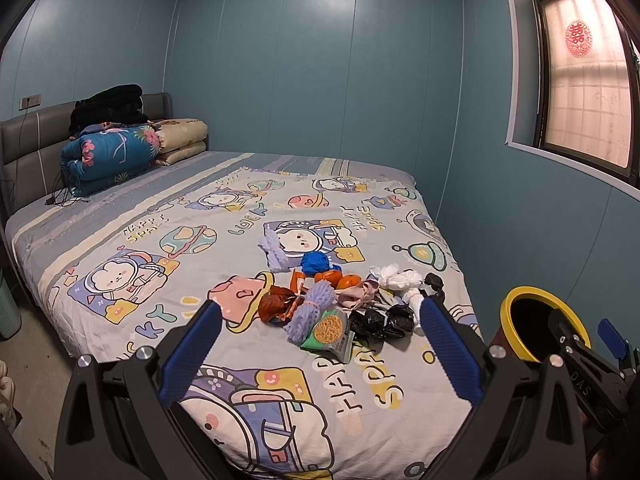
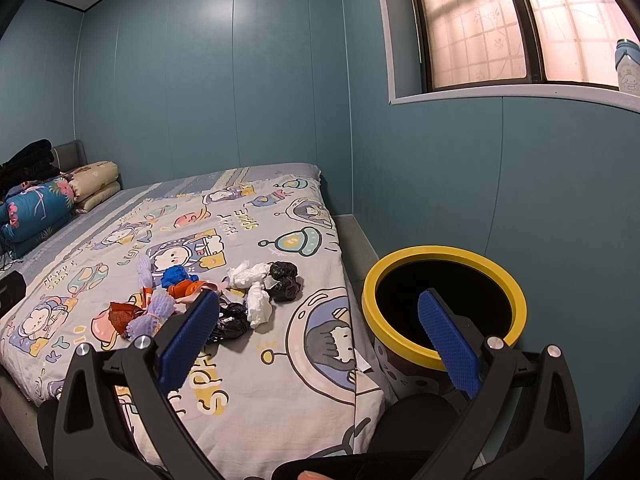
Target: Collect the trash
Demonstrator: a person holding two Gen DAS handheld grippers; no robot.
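A pile of trash lies on the bed: purple foam nets (image 1: 310, 310) (image 2: 150, 314), a green snack packet (image 1: 330, 334), black bags (image 1: 382, 322) (image 2: 232, 322), white crumpled paper (image 1: 400, 280) (image 2: 258, 304), a blue wad (image 1: 316, 263) (image 2: 176, 275), orange peels (image 1: 340, 280) and a red wrapper (image 1: 276, 304). A yellow-rimmed bin (image 1: 540, 328) (image 2: 444, 304) stands beside the bed on the right. My left gripper (image 1: 320, 324) is open and empty above the bed, in front of the pile. My right gripper (image 2: 320, 312) is open and empty, between bed edge and bin.
The bed (image 1: 120, 220) has a cartoon-print cover. Folded quilts (image 1: 112, 152) and black clothing (image 1: 108, 106) are stacked at the headboard. Blue walls surround the bed; a window (image 2: 500, 20) is on the right. My right gripper shows in the left wrist view (image 1: 592, 364).
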